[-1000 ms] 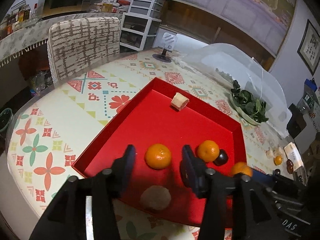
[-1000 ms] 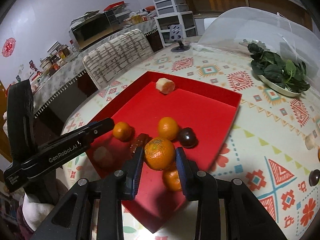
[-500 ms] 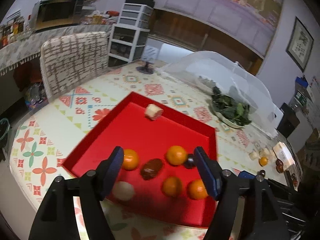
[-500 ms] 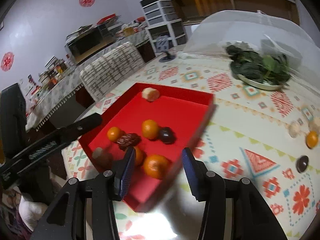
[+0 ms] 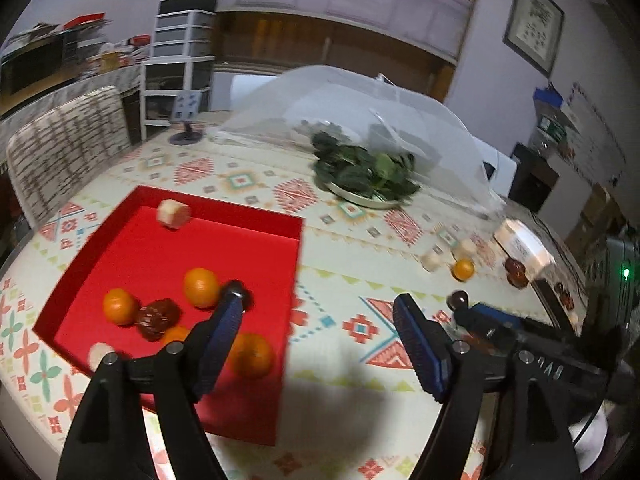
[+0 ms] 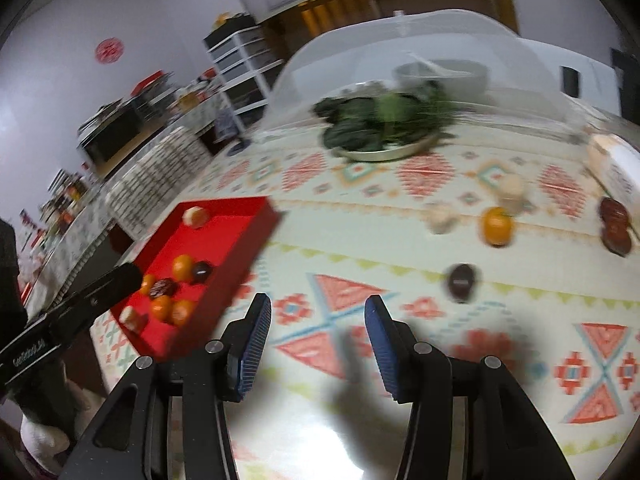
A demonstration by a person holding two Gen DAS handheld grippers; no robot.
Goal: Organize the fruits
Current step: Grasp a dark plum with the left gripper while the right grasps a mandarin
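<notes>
A red tray (image 5: 140, 240) on the patterned table holds several oranges (image 5: 201, 286), a dark brown date (image 5: 158, 317) and pale fruit pieces (image 5: 173, 213). It also shows in the right wrist view (image 6: 224, 224). My left gripper (image 5: 318, 320) is open and empty, above the tray's right edge. My right gripper (image 6: 318, 320) is open and empty over the table right of the tray. Loose on the table ahead lie an orange (image 6: 497, 225), a dark plum (image 6: 462, 281), pale pieces (image 6: 440, 216) and red dates (image 6: 616, 228).
A metal plate of green leaves (image 5: 366, 174) sits at the back under a clear mesh food cover (image 5: 360, 100). A small box (image 5: 520, 244) lies at the right. A patterned chair (image 5: 60, 144) stands at the left edge.
My right gripper has let go of the orange in the tray, opened, and swung right over the table. My left gripper has opened wider, pulled back and turned right.
</notes>
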